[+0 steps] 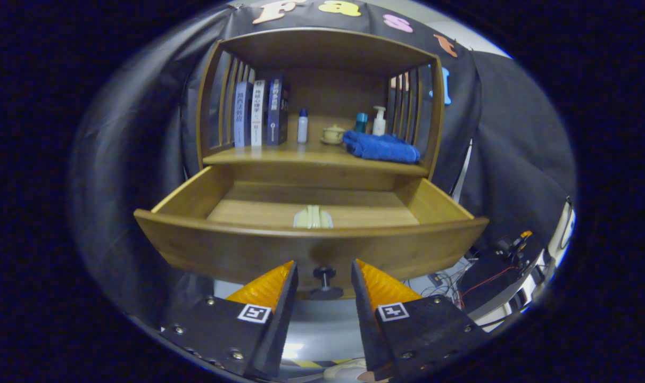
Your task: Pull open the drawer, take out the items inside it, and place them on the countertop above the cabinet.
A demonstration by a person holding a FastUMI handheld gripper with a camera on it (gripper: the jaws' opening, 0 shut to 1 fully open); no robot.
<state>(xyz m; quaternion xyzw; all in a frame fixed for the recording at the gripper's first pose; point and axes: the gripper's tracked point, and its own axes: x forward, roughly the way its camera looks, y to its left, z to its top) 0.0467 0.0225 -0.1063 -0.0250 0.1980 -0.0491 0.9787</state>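
One pale item (312,217) lay in the open drawer (312,250) beyond the gripper (324,271), whose fingers stood apart, empty, flanking the knob (325,280); three books (258,113) stood on the wooden countertop (280,155).

The drawer (312,234) stands pulled out just ahead of the gripper (325,276), whose fingers sit apart either side of its knob (325,276), not touching. 1 item (313,217) lies in the drawer. Beyond, on the countertop (301,155): 3 books (260,113) left, towel (382,147) right.

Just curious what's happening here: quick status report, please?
Claw open, fingers either side of the drawer knob, not gripping. Drawer pulled open. Pale item inside, not yet taken out.
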